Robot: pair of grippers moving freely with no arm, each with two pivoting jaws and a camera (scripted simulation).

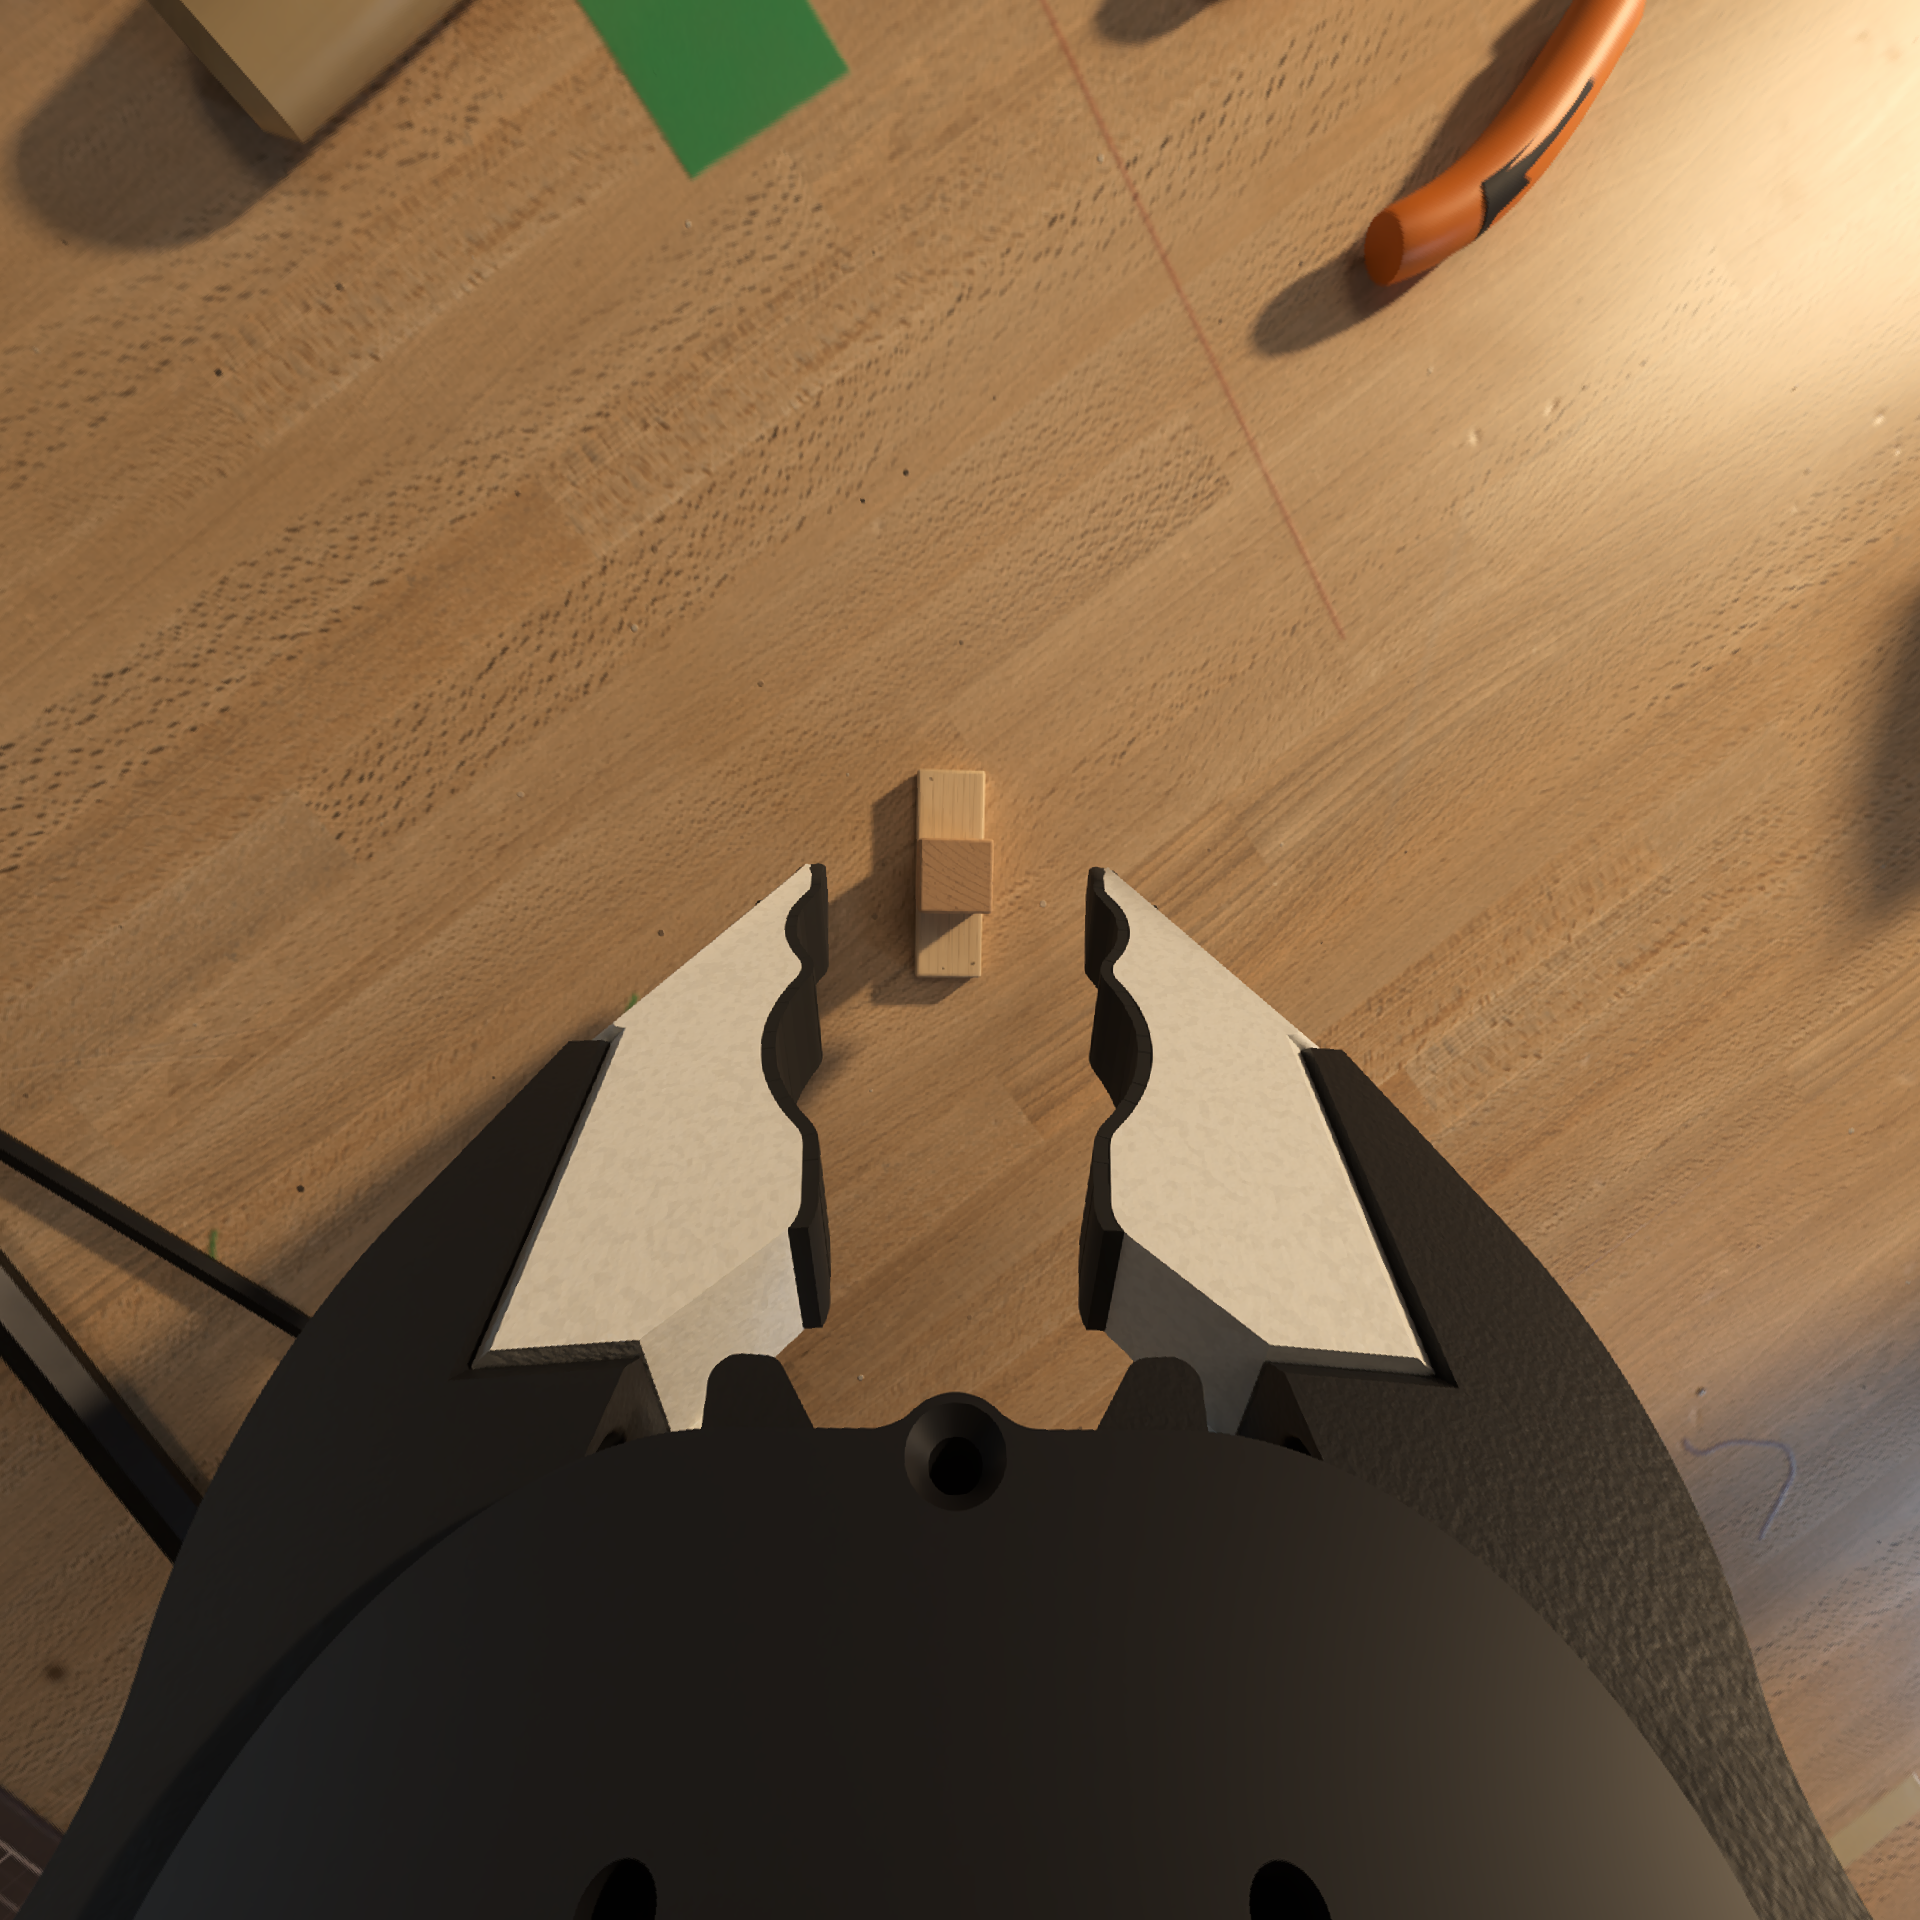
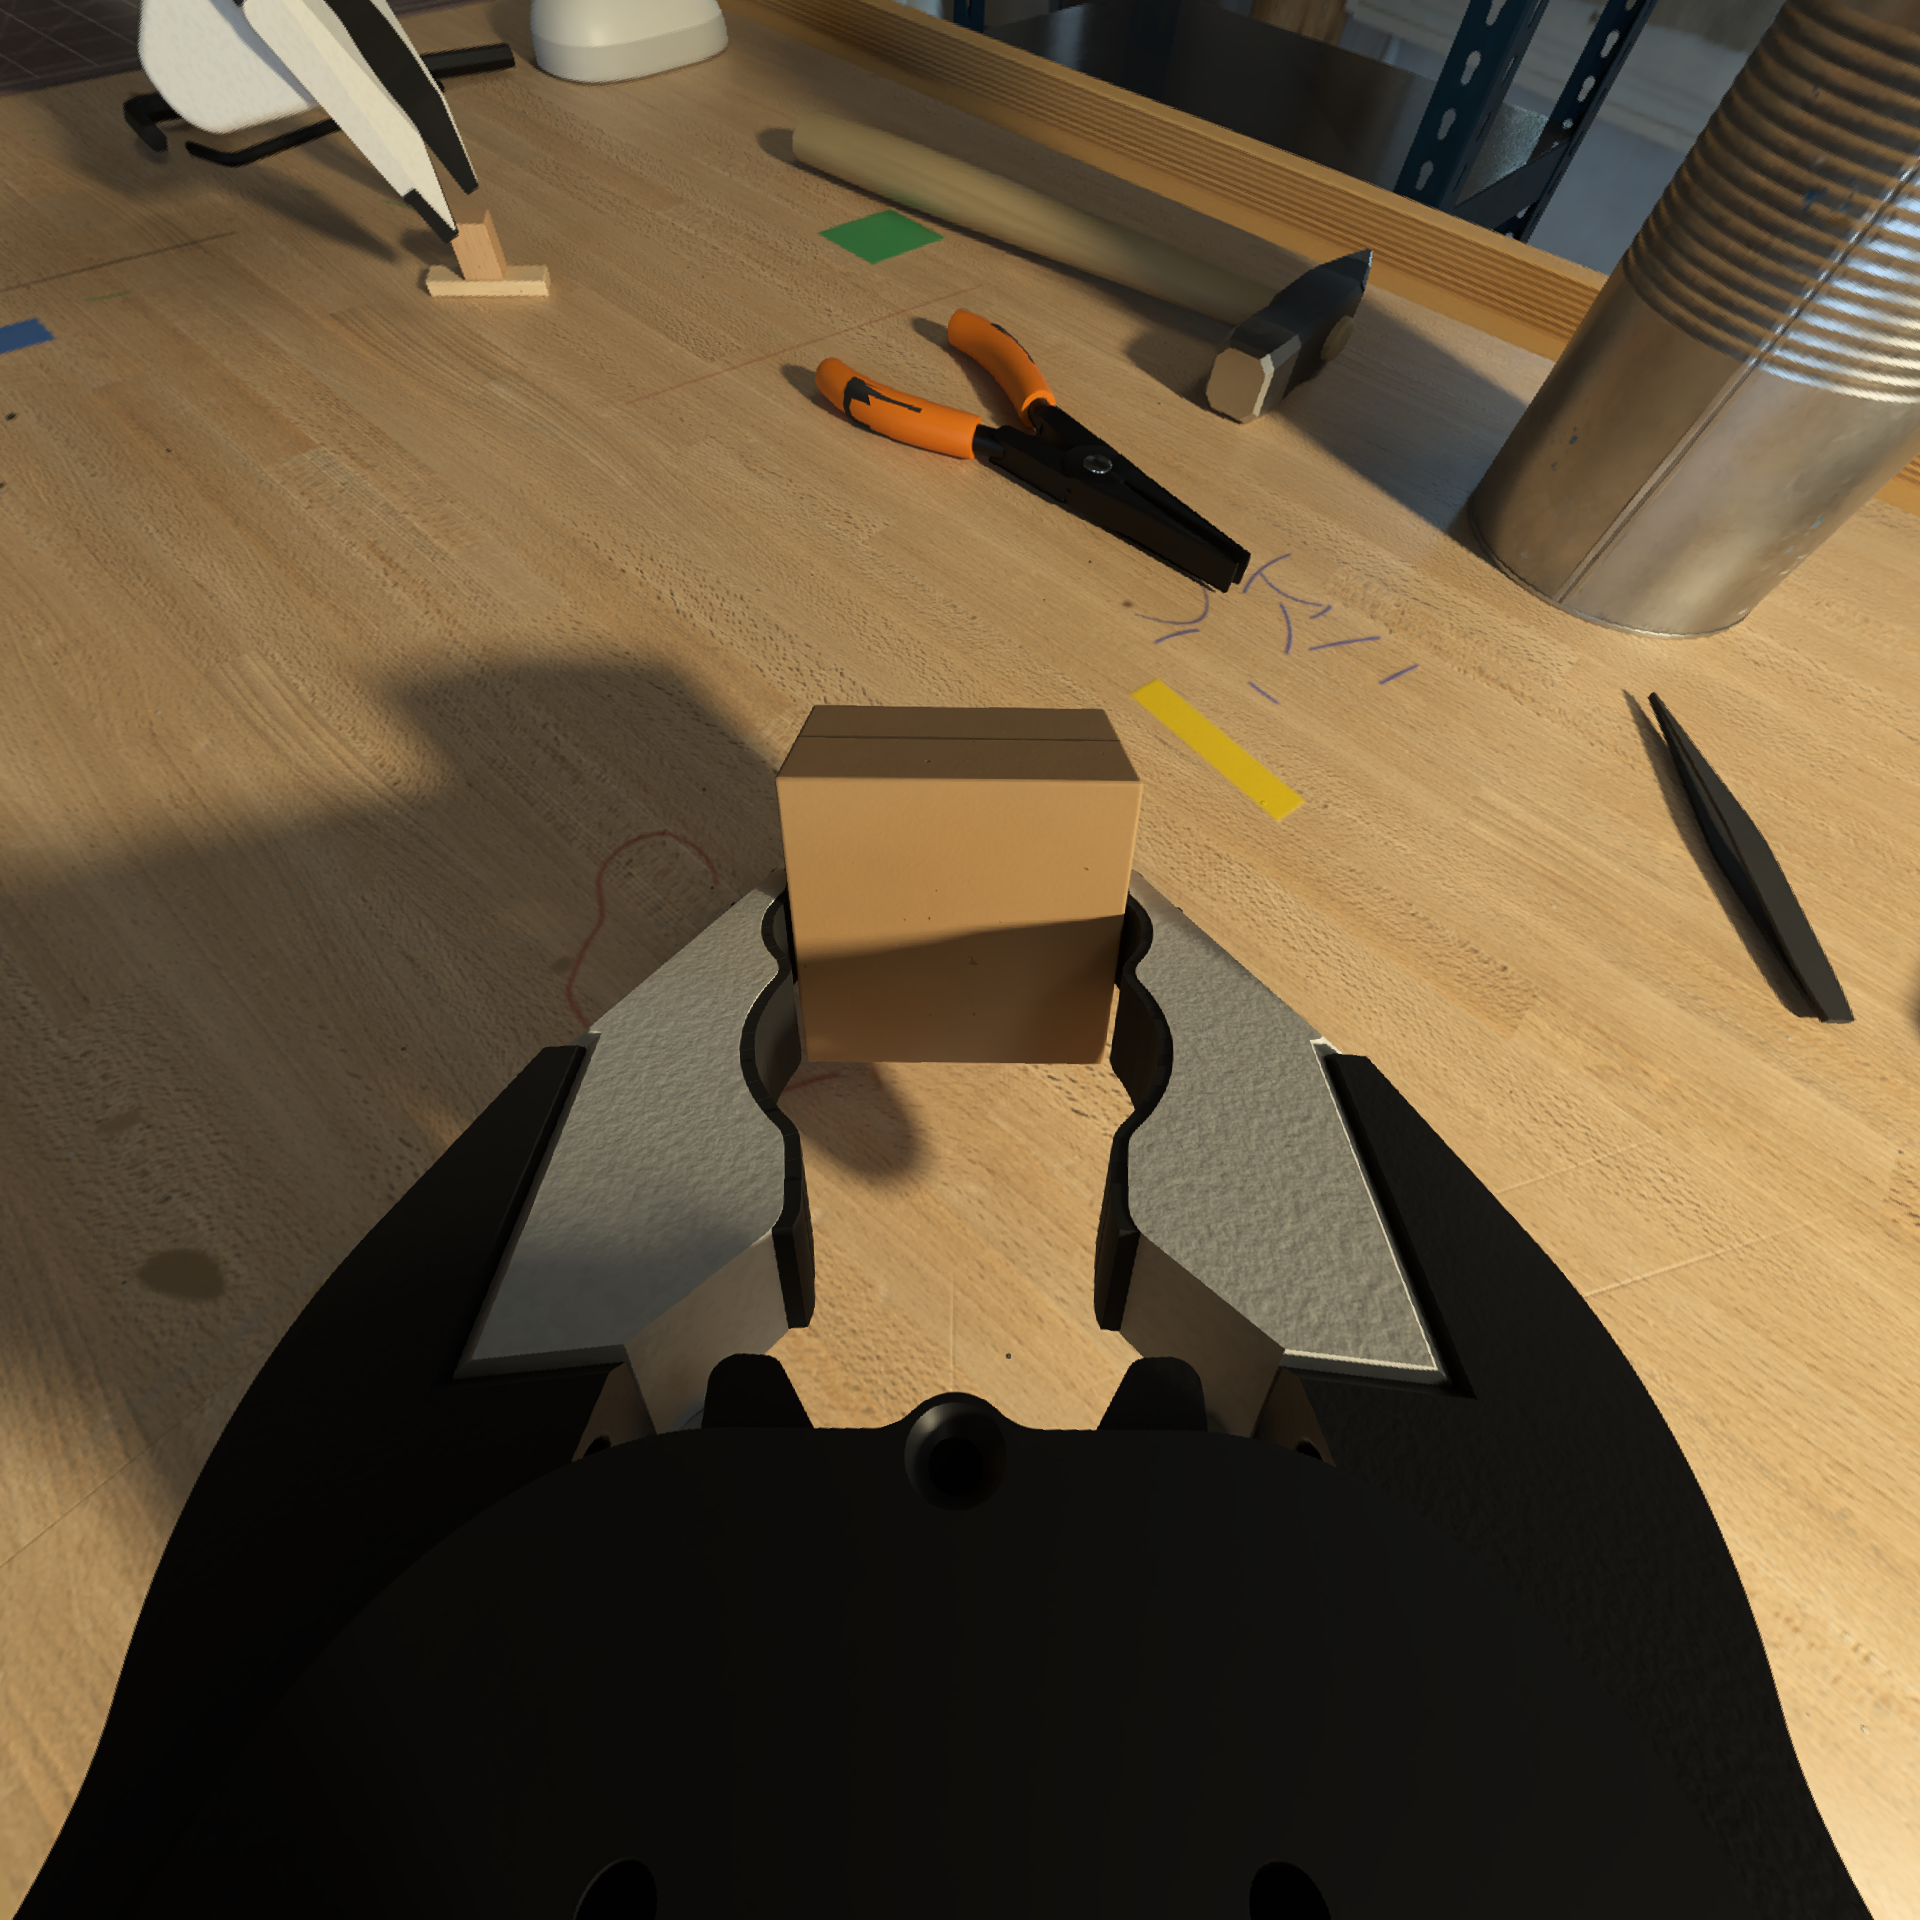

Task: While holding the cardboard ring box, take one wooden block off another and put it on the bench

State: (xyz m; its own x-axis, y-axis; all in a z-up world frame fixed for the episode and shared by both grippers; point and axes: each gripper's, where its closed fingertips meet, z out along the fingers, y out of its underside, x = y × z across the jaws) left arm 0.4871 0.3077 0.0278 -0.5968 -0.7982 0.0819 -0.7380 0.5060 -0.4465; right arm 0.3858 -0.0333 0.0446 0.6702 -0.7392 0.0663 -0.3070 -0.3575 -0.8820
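Observation:
Two wooden blocks sit on the bench: a small upright block (image 1: 956, 878) stands on the middle of a flat block (image 1: 950, 800). My left gripper (image 1: 956, 883) is open and looks straight down, its tips on either side of the upright block without touching it. In the right wrist view the left gripper (image 2: 457, 208) hovers just by the top of the upright block (image 2: 480, 247), which stands on the flat block (image 2: 488, 281). My right gripper (image 2: 958, 904) is shut on the cardboard ring box (image 2: 956, 831) and holds it just above the bench.
Orange-handled pliers (image 2: 1029, 436) (image 1: 1496, 156), a hammer (image 2: 1278, 332) and a big metal can (image 2: 1714, 416) lie to the right. Black tweezers (image 2: 1745, 862), yellow tape (image 2: 1216, 748), green tape (image 2: 881, 235) and black hex keys (image 2: 260, 145) are also on the bench.

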